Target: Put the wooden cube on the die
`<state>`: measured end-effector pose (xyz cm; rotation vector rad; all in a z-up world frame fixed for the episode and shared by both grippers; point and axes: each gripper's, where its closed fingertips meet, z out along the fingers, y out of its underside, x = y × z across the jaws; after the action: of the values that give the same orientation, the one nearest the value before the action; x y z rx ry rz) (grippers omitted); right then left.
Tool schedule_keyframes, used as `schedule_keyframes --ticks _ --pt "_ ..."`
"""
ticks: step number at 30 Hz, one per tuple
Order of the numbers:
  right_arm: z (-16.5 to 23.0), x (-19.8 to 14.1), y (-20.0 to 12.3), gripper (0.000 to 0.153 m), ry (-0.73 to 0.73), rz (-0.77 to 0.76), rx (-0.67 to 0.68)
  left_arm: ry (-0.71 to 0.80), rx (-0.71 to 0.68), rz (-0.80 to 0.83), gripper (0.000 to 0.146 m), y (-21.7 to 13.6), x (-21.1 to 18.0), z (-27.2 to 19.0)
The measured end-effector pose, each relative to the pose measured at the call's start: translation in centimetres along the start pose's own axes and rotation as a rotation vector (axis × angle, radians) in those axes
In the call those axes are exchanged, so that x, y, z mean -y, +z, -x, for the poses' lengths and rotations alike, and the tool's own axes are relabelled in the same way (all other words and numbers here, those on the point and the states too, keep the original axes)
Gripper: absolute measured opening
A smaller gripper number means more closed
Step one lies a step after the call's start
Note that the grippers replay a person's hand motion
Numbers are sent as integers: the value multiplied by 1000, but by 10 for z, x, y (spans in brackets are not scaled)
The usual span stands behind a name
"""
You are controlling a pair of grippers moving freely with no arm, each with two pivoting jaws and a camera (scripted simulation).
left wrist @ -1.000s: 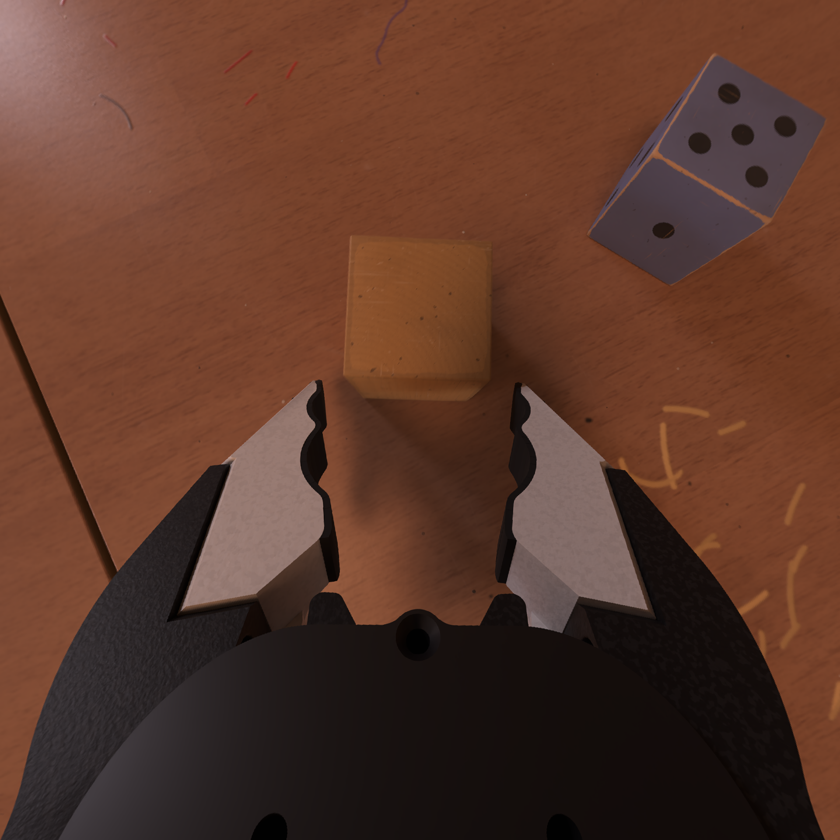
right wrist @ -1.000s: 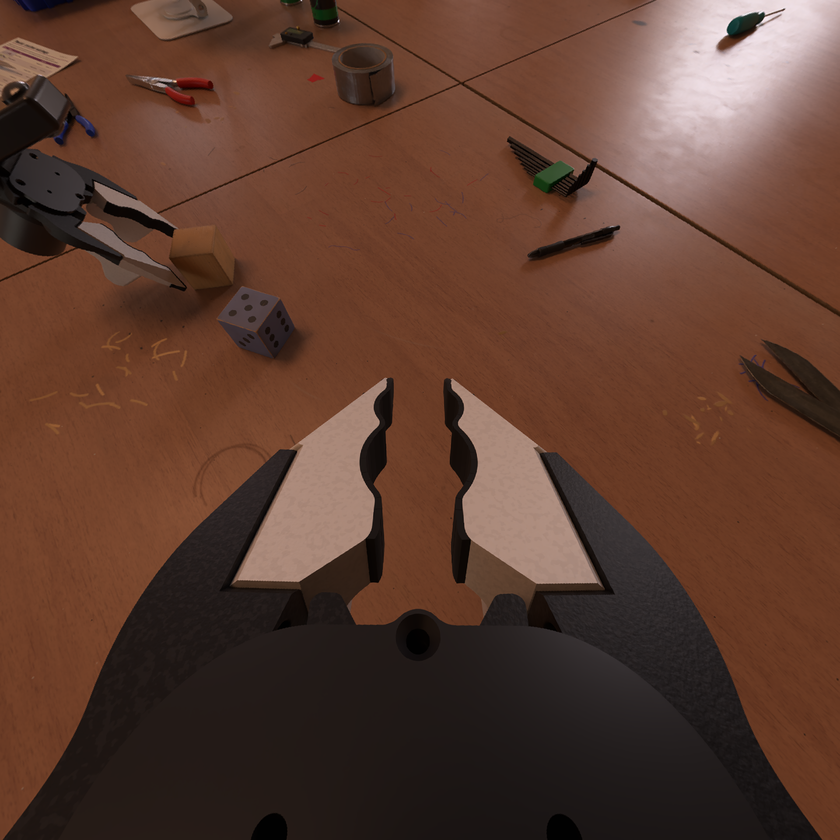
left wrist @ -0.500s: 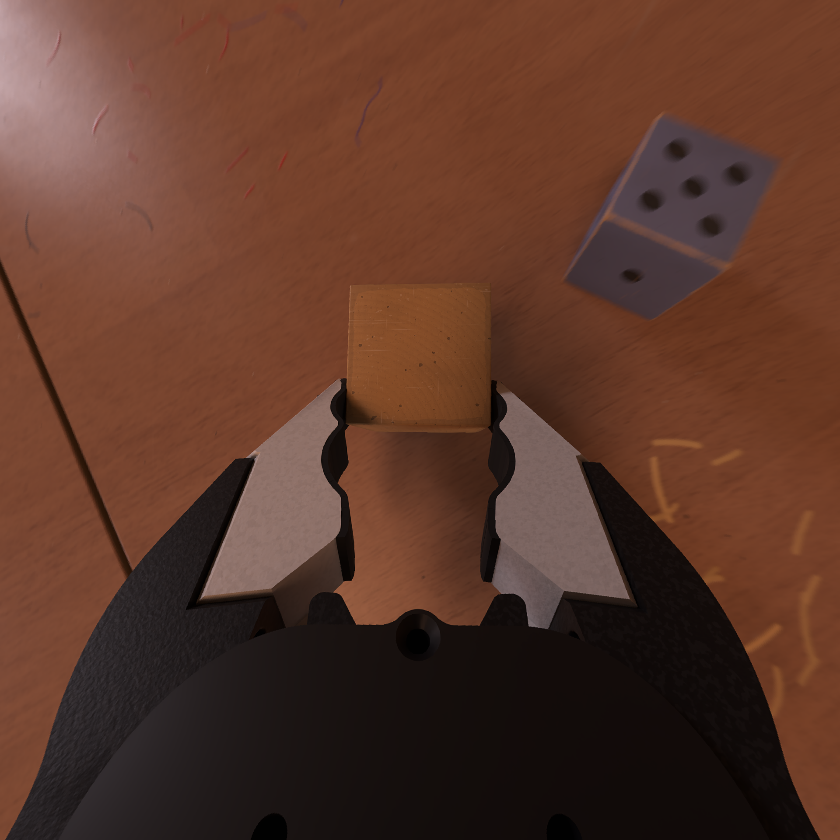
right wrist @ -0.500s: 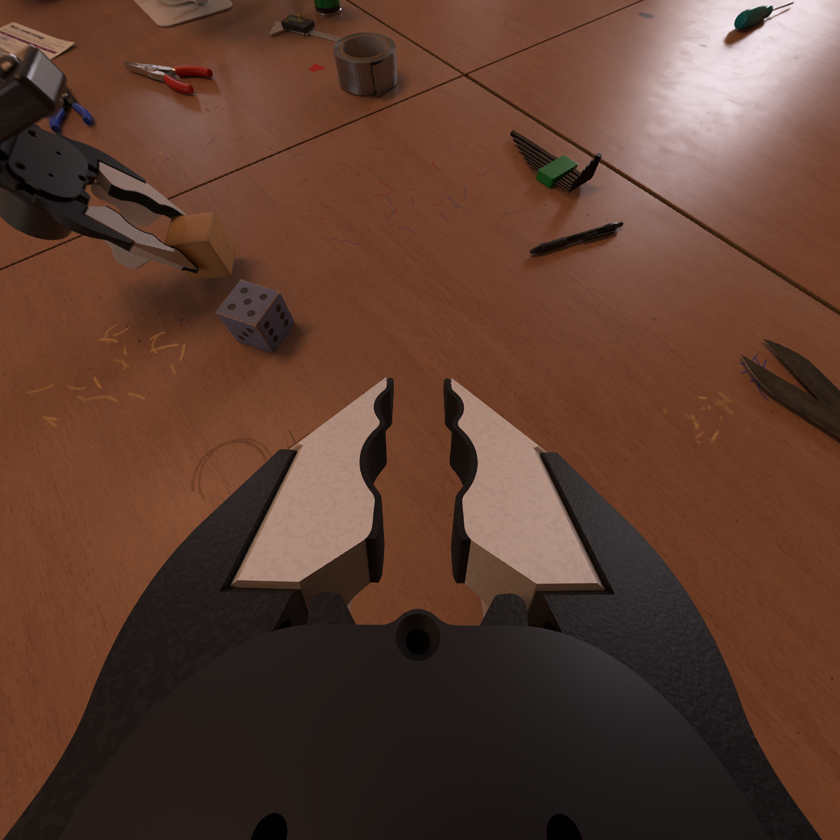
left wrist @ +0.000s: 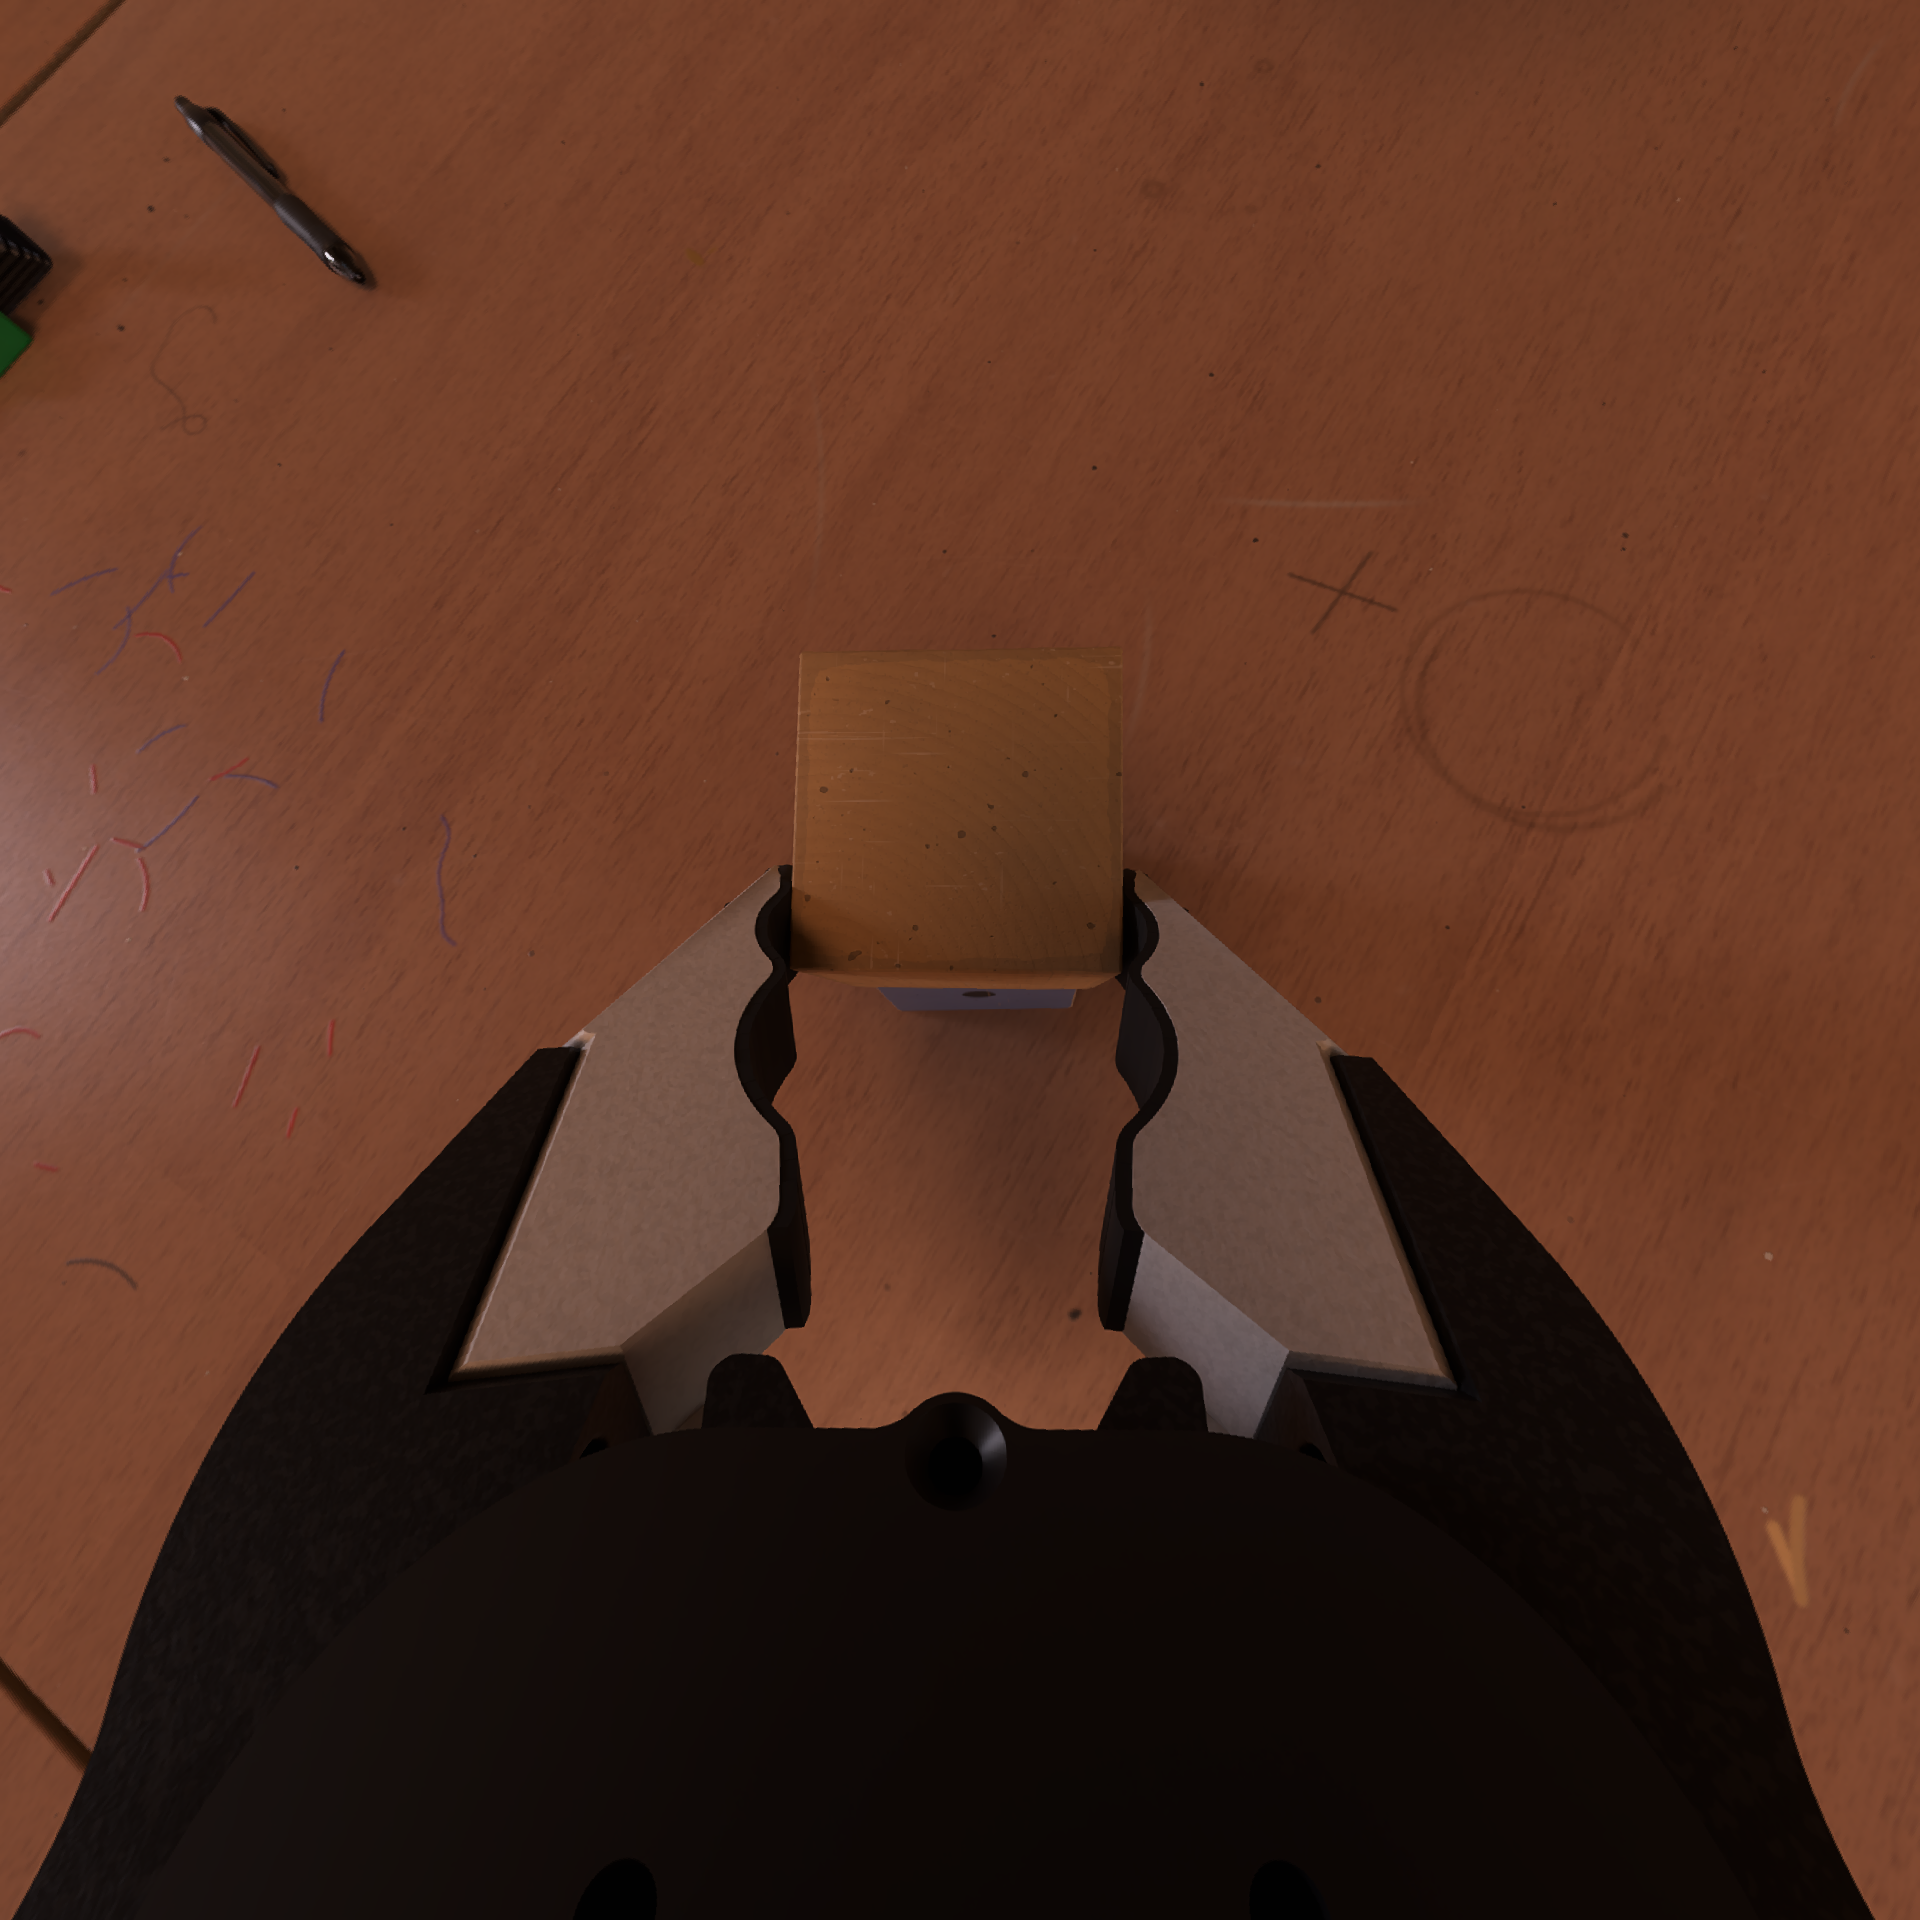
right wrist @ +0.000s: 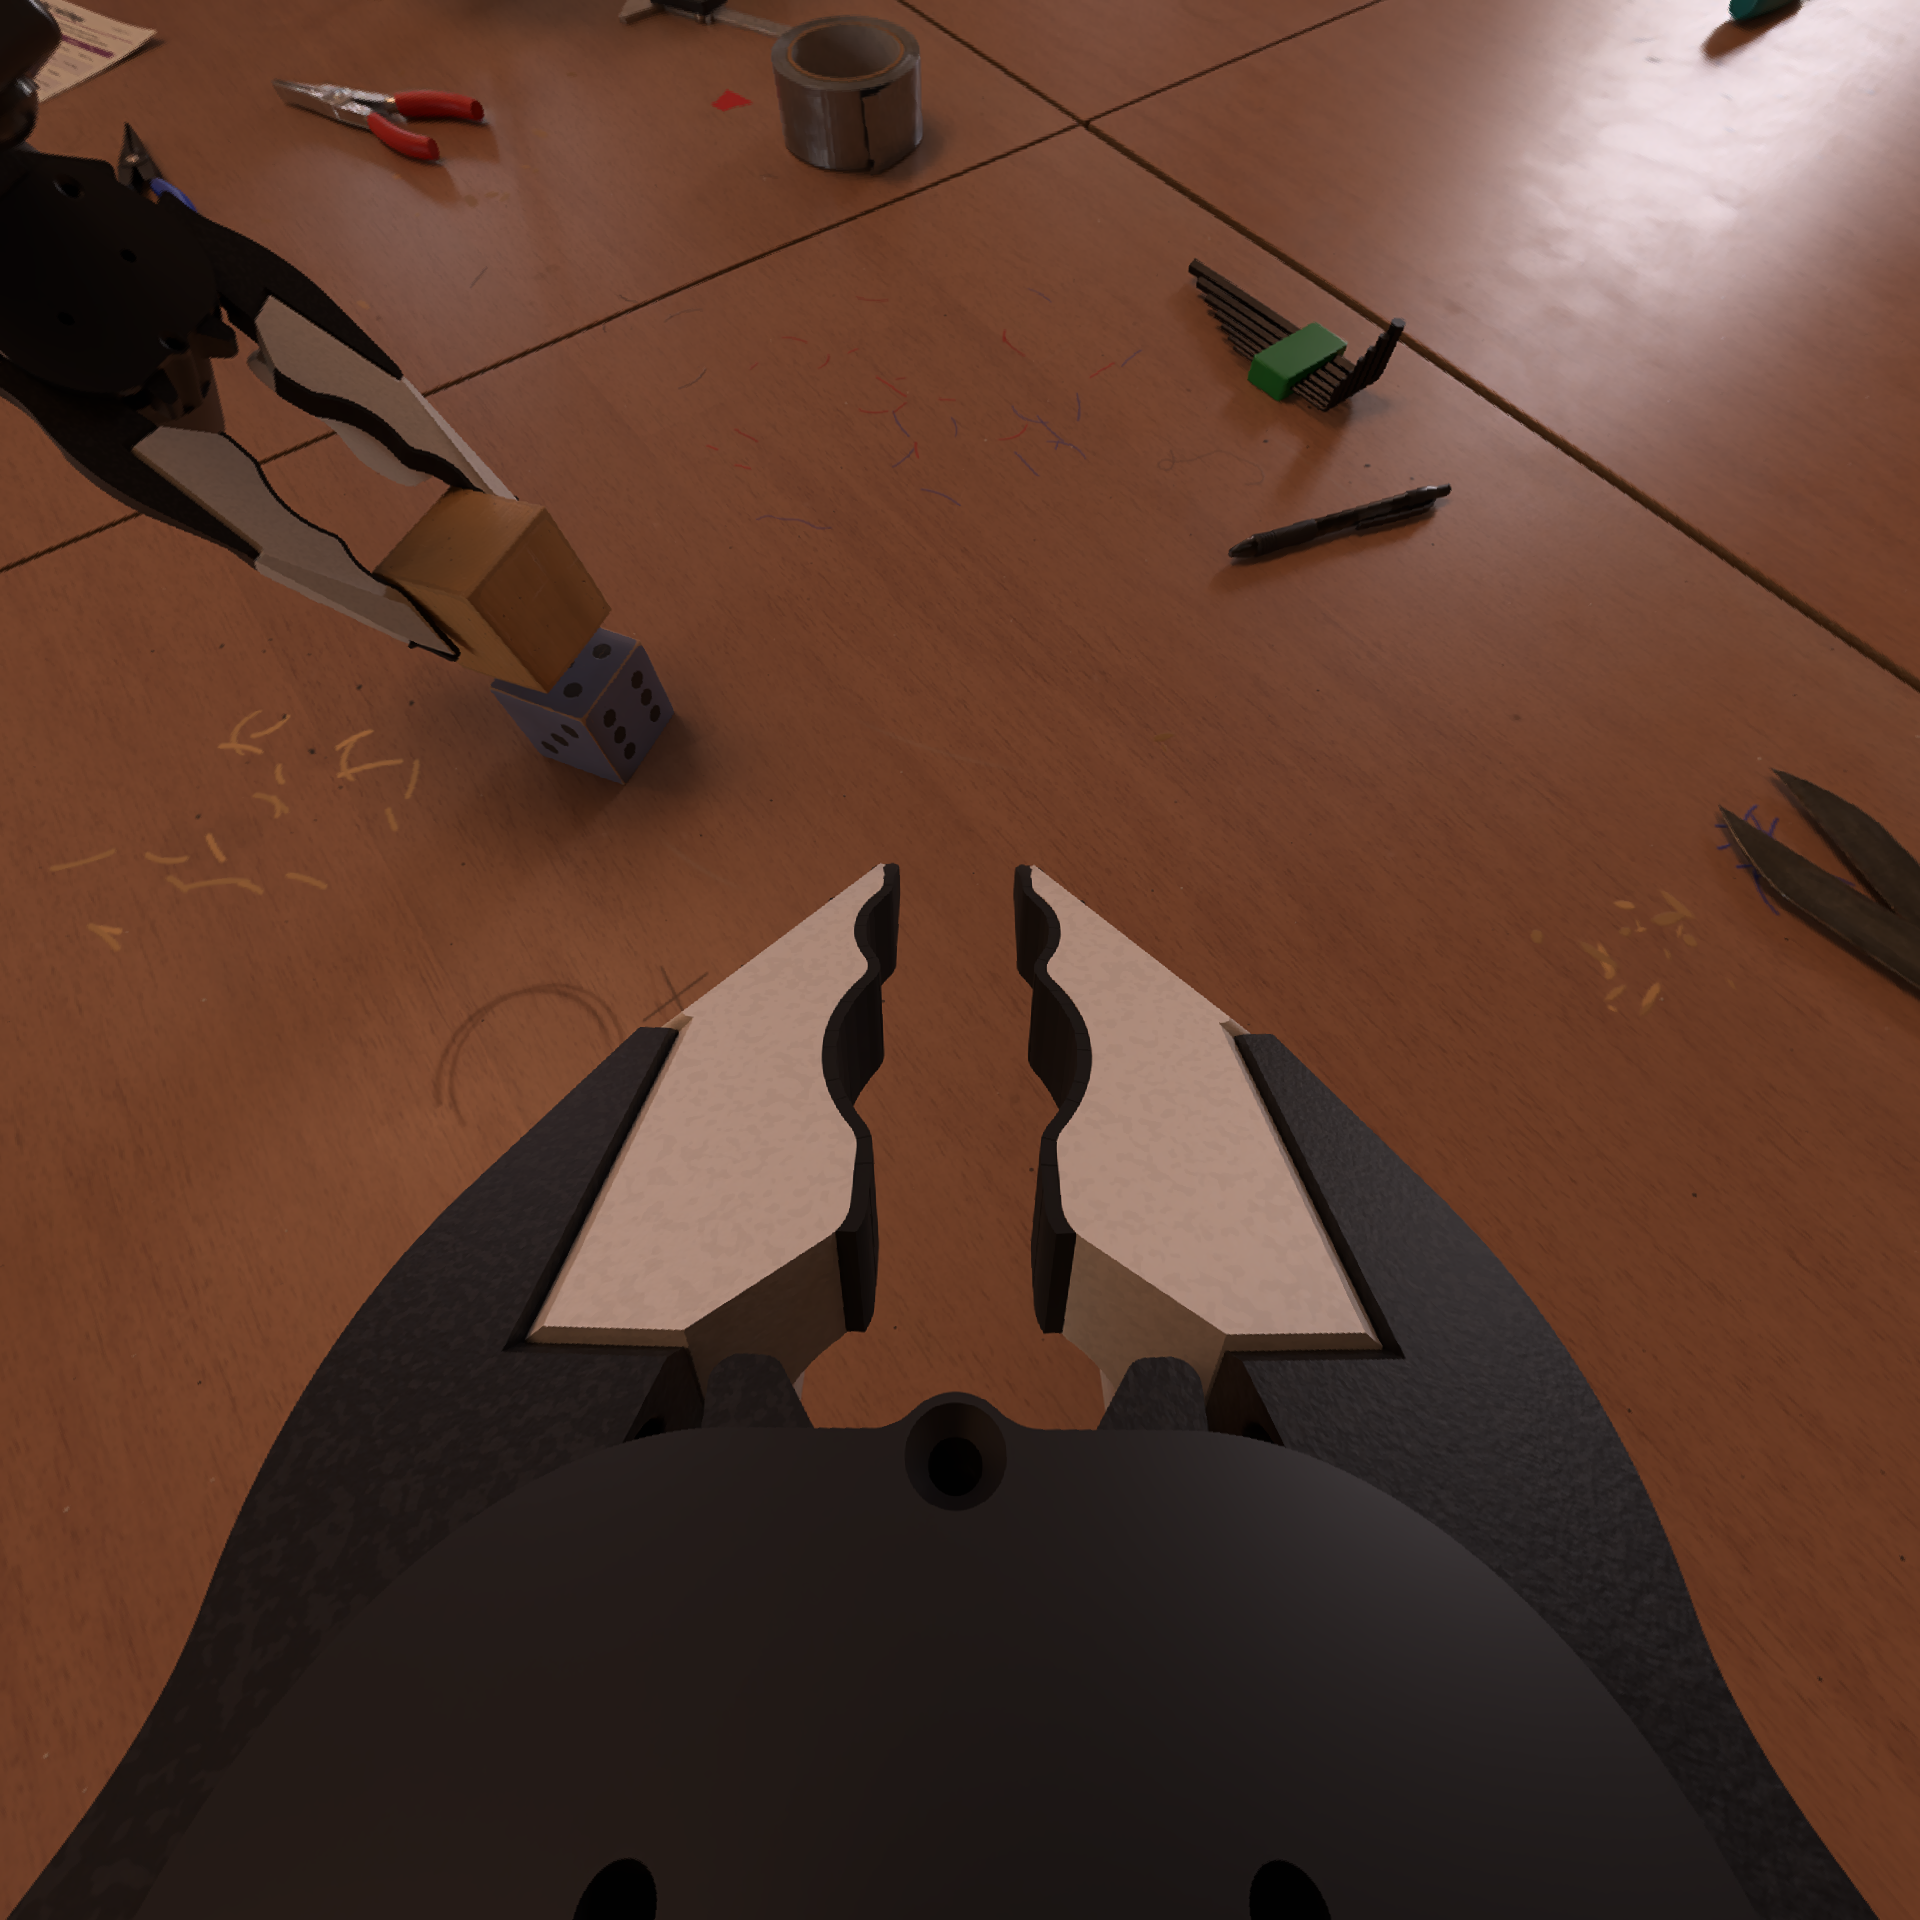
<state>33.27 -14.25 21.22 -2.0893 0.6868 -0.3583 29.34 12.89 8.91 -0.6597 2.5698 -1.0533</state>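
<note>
My left gripper (left wrist: 956, 883) is shut on the wooden cube (left wrist: 956, 821), pinching its near sides with the fingertips. A sliver of the grey-blue die (left wrist: 977, 1000) shows just under the cube's near edge. In the right wrist view, the left gripper (right wrist: 468, 569) holds the cube (right wrist: 520, 582) tilted, directly over the die (right wrist: 603, 707), which rests on the brown table. I cannot tell whether cube and die touch. My right gripper (right wrist: 956, 873) hovers empty over the table, its jaws a narrow gap apart, well to the right of the die.
A black pen (right wrist: 1340, 520), a hex key set with a green holder (right wrist: 1299, 358), a grey tape roll (right wrist: 847, 94) and red-handled pliers (right wrist: 384, 109) lie farther back. Dark blades (right wrist: 1829, 873) lie at the right edge. The pen (left wrist: 275, 192) also shows in the left wrist view.
My left gripper closed on the cube, lifted it and carried it right until it hangs over the die. The right gripper stayed nearly still.
</note>
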Motion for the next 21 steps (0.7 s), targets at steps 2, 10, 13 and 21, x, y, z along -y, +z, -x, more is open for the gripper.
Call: schedule_keyframes --ticks 2,10,13,21 --pt "-1 -1 1 22 2 6 0 -3 -7 4 61 4 1 0" --pt "-2 -4 4 22 7 21 2 -22 -12 19 61 12 -3 0" --pt "-3 -4 5 22 8 25 3 -15 -2 29 62 13 -3 0" --pt "-4 -7 7 22 13 39 5 -31 -8 42 61 16 -3 0"
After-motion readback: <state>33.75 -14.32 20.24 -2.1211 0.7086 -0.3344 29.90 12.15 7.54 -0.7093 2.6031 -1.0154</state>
